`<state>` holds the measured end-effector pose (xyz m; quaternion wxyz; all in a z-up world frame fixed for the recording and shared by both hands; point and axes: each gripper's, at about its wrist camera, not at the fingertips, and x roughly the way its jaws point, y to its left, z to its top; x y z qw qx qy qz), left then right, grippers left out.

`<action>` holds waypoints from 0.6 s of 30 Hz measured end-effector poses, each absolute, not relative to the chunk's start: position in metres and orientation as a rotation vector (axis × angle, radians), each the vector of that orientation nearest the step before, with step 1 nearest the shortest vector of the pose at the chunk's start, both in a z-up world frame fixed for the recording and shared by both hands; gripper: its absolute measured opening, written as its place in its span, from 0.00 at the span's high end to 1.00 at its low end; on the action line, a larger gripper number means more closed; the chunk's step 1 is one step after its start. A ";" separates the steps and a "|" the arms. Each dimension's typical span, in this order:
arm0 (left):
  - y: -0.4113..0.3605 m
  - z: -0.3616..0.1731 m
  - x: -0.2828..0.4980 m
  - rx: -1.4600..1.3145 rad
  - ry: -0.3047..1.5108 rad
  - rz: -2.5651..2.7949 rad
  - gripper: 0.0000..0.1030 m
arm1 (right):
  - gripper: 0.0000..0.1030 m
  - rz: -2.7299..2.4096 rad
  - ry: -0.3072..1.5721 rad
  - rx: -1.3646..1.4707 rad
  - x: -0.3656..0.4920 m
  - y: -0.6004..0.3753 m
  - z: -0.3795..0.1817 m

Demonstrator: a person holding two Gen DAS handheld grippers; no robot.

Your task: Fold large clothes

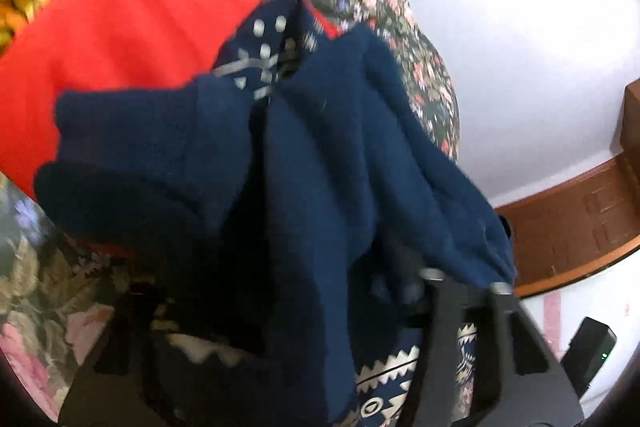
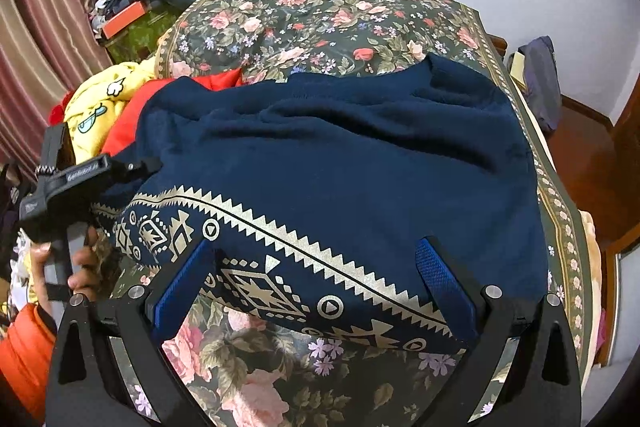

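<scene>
Navy sweater (image 2: 340,163) on floral bedspread (image 2: 320,23), red garment (image 1: 132,27), yellow garment (image 2: 104,107) alongside

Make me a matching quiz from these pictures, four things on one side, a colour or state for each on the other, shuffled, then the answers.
Things:
1. sweater
2. jacket
3. right gripper
4. bedspread

Descriptions:
A. open
B. floral print
C. plain red
D. navy with a cream zigzag band

Pairs: 1-D, 2-C, 3-A, 4-B
</scene>
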<state>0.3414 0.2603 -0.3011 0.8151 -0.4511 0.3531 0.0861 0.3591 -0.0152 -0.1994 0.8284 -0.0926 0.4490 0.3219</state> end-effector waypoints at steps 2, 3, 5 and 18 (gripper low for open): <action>0.257 -0.285 0.341 -0.892 0.752 0.222 0.80 | 0.02 0.676 0.953 -0.202 0.358 -0.015 -0.195; 0.257 -0.277 0.338 -0.887 0.729 0.217 0.83 | 0.02 0.674 0.944 -0.197 0.357 -0.016 -0.190; 0.259 -0.260 0.332 -0.891 0.681 0.207 0.87 | 0.02 0.678 0.918 -0.179 0.356 -0.015 -0.179; 0.268 -0.156 0.293 -0.714 0.505 0.257 0.91 | 0.02 0.751 0.907 -0.273 0.343 0.061 -0.189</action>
